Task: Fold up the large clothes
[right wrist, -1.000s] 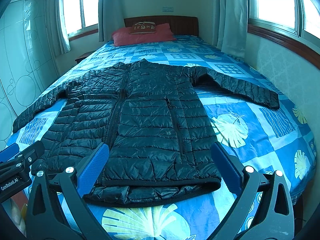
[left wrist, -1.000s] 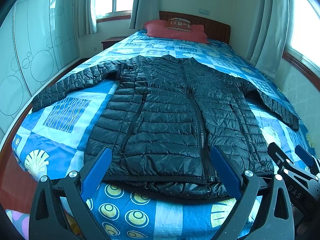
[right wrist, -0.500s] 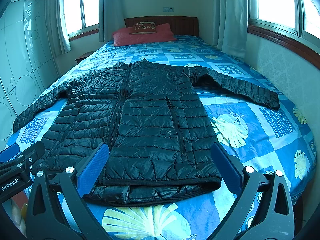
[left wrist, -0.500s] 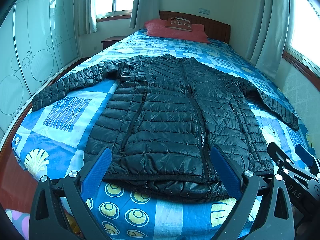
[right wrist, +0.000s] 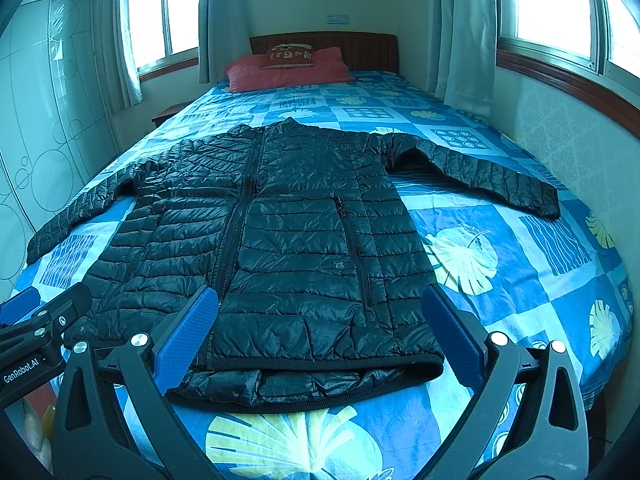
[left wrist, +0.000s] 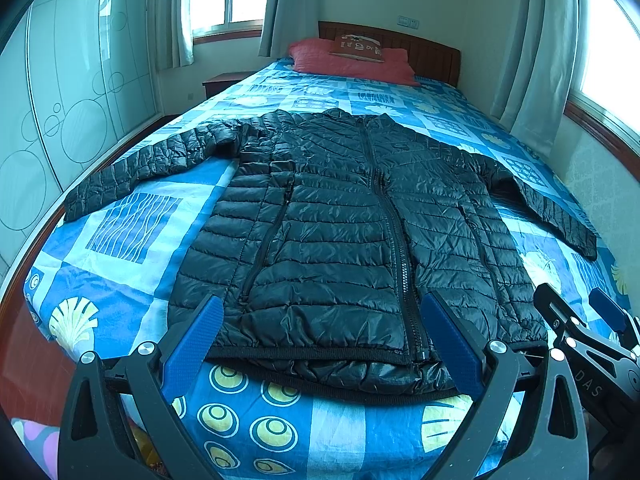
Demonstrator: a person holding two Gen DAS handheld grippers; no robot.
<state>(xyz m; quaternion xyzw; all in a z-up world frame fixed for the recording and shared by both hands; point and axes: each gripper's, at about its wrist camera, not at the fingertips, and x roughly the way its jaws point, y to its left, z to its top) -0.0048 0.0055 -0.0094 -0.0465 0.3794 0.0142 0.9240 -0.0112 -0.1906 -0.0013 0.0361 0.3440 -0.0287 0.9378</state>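
A black quilted puffer jacket [left wrist: 344, 240] lies flat and zipped on the blue patterned bed [left wrist: 132, 272], front up, both sleeves spread out sideways. It also shows in the right wrist view [right wrist: 296, 248]. My left gripper [left wrist: 320, 344] is open and empty, hovering just before the jacket's hem on its left half. My right gripper [right wrist: 320, 340] is open and empty before the hem on its right half. The right gripper also shows at the left wrist view's right edge [left wrist: 580, 320]. The left gripper shows at the right wrist view's left edge [right wrist: 40, 312].
Red pillows [left wrist: 352, 60] and a wooden headboard [right wrist: 360, 48] are at the far end. A wardrobe with circle patterns [left wrist: 60, 100] runs along the left, a wall with curtained windows [right wrist: 560, 80] along the right. A nightstand [left wrist: 222, 82] stands at the back left.
Almost nothing has changed. Both grippers stay open in front of the hem, with only a slight shift of view.
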